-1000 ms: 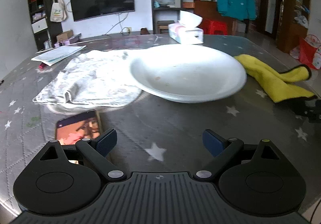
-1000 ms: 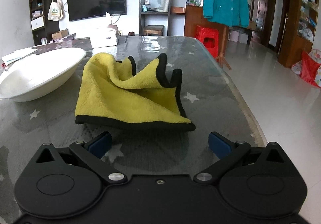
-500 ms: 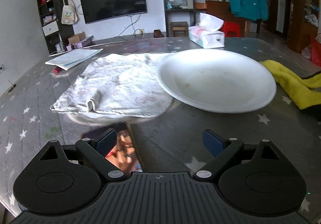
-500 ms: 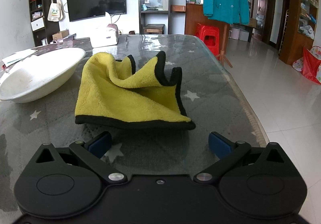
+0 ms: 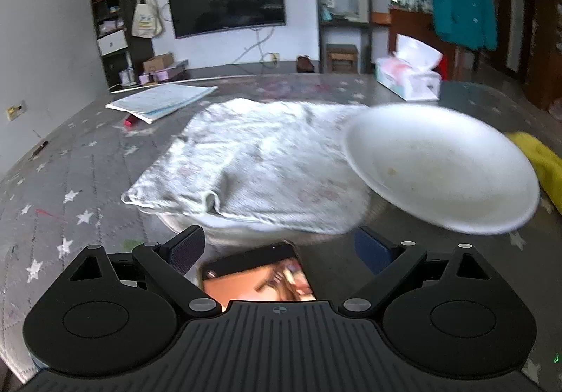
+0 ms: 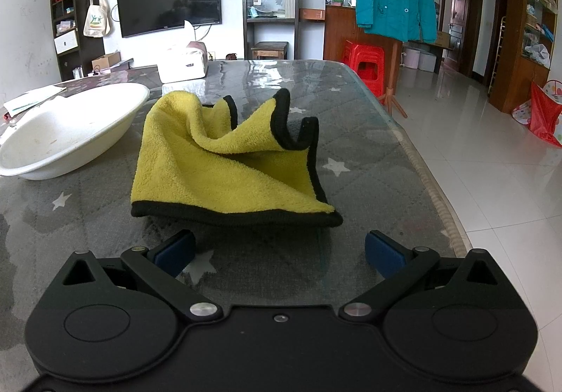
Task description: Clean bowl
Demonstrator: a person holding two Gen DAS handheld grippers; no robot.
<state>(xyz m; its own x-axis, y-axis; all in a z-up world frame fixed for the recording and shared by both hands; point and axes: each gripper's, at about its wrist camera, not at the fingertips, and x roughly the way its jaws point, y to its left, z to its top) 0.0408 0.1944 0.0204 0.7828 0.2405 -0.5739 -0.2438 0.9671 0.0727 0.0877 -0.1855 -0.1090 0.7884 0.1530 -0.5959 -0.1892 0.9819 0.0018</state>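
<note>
A wide white bowl point(image 5: 439, 164) with small stains inside sits on the table at the right of the left wrist view. In the right wrist view the bowl point(image 6: 66, 132) is at the far left. A crumpled yellow cloth point(image 6: 224, 160) with a black border lies just ahead of my right gripper point(image 6: 279, 253), which is open and empty. The cloth's edge point(image 5: 541, 160) peeks out behind the bowl. My left gripper point(image 5: 279, 248) is open and empty, hovering over a phone, with the bowl ahead to its right.
A phone point(image 5: 256, 274) with a lit screen lies between the left fingers on the table. A pale patterned cloth point(image 5: 253, 157) covers the table's middle. A tissue box point(image 5: 409, 76) and papers point(image 5: 161, 102) sit further back. The table's right edge point(image 6: 425, 174) drops to a tiled floor.
The left gripper has moved left: the bowl slid to the right of its view and the phone came between its fingers. The right gripper has stayed still.
</note>
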